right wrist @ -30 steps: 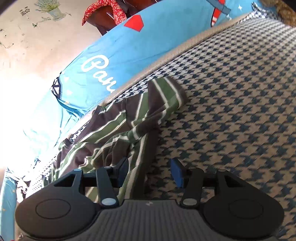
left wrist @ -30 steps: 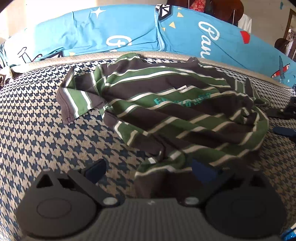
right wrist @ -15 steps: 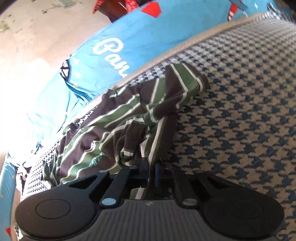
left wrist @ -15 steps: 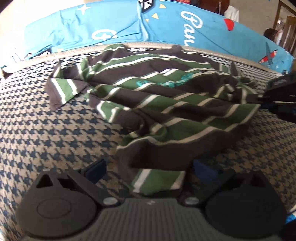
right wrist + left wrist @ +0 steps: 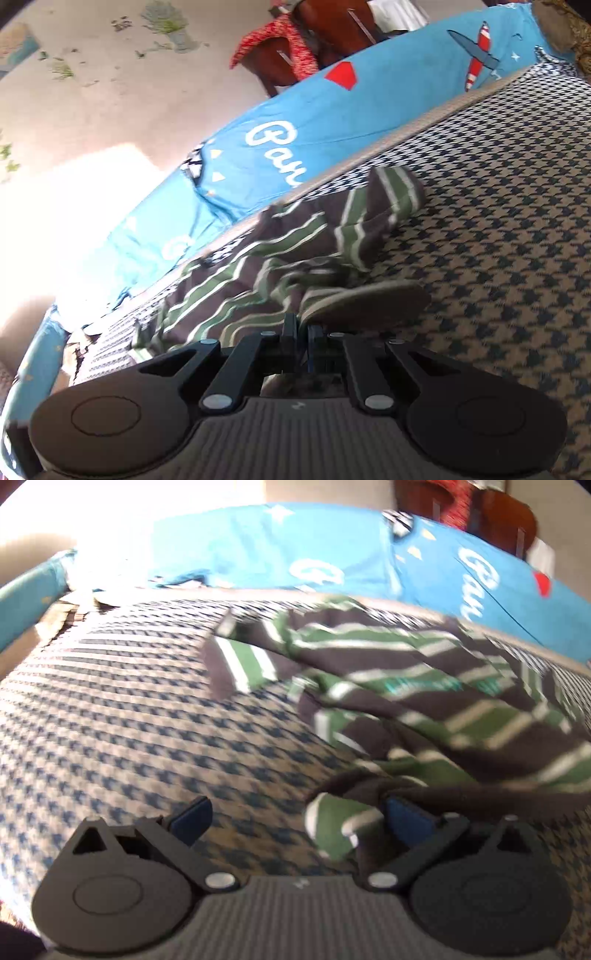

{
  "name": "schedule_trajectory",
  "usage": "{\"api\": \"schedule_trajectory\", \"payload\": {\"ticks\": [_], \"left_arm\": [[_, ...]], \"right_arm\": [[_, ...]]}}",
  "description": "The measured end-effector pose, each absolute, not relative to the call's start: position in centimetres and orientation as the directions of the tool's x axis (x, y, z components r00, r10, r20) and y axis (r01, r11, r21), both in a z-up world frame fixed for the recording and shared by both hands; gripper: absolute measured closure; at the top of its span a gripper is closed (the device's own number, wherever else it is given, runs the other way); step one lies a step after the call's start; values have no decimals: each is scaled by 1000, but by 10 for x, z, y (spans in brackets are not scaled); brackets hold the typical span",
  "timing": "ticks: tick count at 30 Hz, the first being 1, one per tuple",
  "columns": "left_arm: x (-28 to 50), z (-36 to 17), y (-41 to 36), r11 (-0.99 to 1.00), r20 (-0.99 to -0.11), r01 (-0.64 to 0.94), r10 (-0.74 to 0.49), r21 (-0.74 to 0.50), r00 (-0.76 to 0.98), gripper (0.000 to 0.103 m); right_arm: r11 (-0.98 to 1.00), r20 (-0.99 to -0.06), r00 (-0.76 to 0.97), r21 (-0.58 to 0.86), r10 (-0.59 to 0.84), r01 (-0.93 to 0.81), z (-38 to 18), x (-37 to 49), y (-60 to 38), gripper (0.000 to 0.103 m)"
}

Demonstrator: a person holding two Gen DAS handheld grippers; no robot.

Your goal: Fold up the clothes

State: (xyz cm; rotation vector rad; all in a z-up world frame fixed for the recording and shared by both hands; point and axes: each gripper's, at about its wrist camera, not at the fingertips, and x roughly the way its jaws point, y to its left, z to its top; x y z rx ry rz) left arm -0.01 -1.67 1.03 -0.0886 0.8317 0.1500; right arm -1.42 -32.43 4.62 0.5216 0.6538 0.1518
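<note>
**Right gripper pinches shirt hem; left gripper spread at the other end**

A brown, green and white striped shirt (image 5: 424, 686) lies crumpled on a houndstooth-patterned bed (image 5: 129, 720), toward its far edge, where a pale piping runs along the mattress. Beyond that edge hangs a blue sheet (image 5: 332, 122) printed with white script, a red shape and a plane.

The right gripper (image 5: 303, 339) has its fingers pressed together on a fold of the shirt's hem; cloth rises from between the pads and a brown flap curls over just to the right of them. From there the shirt stretches away to the left and toward the far edge, with one sleeve (image 5: 391, 192) lying flat near the piping.

The left gripper (image 5: 295, 816) is spread wide. Its right finger (image 5: 406, 818) touches a bunched end of the shirt, which lies between the fingers close to that side; the left finger (image 5: 192, 818) stands apart over bare bedcover. The pads are not closed on the cloth. The other sleeve (image 5: 240, 664) sprawls toward the middle of the bed. The left view is blurred.

A wooden chair (image 5: 332, 40) with red cloth stands behind the sheet.
</note>
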Motion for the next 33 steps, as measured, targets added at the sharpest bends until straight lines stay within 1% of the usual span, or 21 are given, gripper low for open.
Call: {"api": "schedule_trajectory", "payload": {"ticks": [3,6,10,16,19,21,23,33], "left_arm": [[-7,18,-2,970,-712,-244,175,6,680,0],[-13,24,11,959,-703,-284,200,-3,682,0],[-22,24,14,963,-714,-269,185,-5,675,0],[-27,20,9,976,-727,-216,145,-4,671,0],[-27,17,4,981,-737,-194,124,-9,665,0],[-27,15,2,983,-743,-183,116,-9,659,0],[-27,13,-1,985,-746,-172,110,-6,656,0],[-27,10,0,987,-761,-157,79,-30,644,0]], "right_arm": [[864,-525,780,502,341,-39,48,-27,-312,96],[873,-553,758,486,346,-44,44,-37,-306,94],[864,-580,746,503,328,11,37,-43,-312,93],[871,-582,763,489,282,52,35,-57,-319,92],[876,-576,762,482,296,24,35,-61,-315,91],[882,-576,757,470,307,0,34,-63,-310,89],[890,-580,751,456,314,-19,33,-64,-304,86],[914,-594,723,383,354,-133,25,-65,-270,85]]}}
